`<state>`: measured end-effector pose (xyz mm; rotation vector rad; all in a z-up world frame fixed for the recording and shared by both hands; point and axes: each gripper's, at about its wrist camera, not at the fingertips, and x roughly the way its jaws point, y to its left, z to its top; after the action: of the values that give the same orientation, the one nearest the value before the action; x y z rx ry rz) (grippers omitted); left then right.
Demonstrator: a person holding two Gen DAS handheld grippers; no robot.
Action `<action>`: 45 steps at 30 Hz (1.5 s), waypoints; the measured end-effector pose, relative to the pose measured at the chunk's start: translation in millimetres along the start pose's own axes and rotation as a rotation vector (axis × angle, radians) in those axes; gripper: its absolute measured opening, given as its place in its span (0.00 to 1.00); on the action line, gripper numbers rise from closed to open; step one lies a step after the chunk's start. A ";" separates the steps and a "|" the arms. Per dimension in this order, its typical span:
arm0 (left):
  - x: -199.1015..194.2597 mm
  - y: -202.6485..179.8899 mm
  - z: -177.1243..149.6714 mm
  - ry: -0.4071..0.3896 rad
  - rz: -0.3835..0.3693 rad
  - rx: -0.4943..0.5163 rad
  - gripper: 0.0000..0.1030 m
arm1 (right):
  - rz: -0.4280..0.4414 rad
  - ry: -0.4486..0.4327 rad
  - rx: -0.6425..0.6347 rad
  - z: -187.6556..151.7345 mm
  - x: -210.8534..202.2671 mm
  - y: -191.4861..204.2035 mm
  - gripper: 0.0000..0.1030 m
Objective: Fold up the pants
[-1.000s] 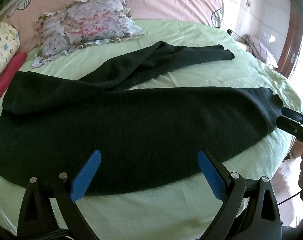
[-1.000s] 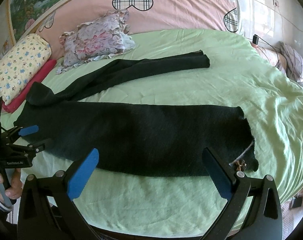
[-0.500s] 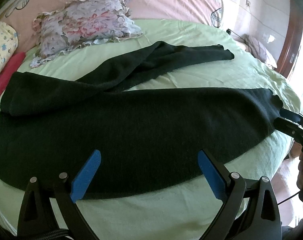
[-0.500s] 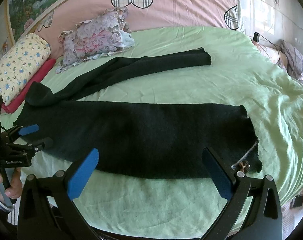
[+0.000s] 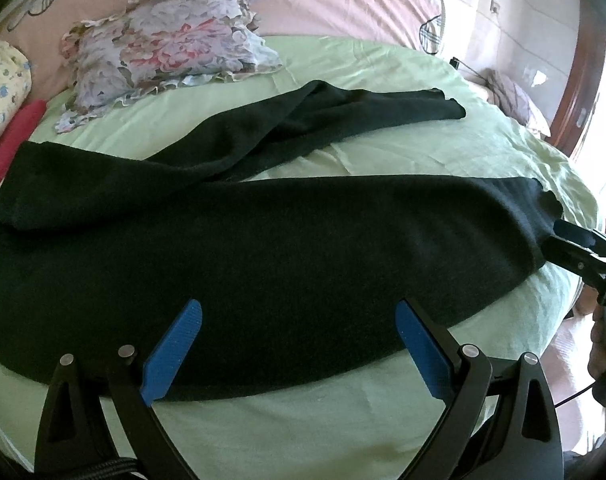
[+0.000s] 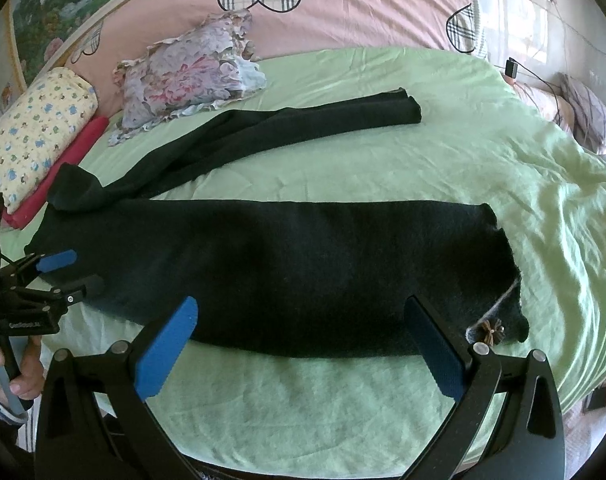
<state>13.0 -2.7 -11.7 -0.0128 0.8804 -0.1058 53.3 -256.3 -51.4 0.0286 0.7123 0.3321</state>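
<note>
Lying spread across the bed's [image 6: 503,168] near edge, the black pants [image 6: 283,264] look soft, limp and light, best pinched at waistband and hem corners, with left gripper [image 5: 299,344] and right gripper [image 6: 303,344] both wide, empty.

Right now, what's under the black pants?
The black pants lie flat on the green sheet, which shows all around them and between the two legs. Whatever sits directly beneath the fabric is covered.

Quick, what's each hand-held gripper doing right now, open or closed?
Left hand-held gripper: open, holding nothing, over the black pants.
Right hand-held gripper: open, holding nothing.
</note>
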 end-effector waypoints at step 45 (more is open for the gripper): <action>67.4 16.6 168.1 0.004 -0.061 0.080 0.95 | 0.112 0.019 0.112 164.3 66.0 -89.8 0.99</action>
<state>186.4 1.7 42.7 0.0357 0.8793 -0.1977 232.0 -306.7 18.8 0.1723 0.7494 0.3998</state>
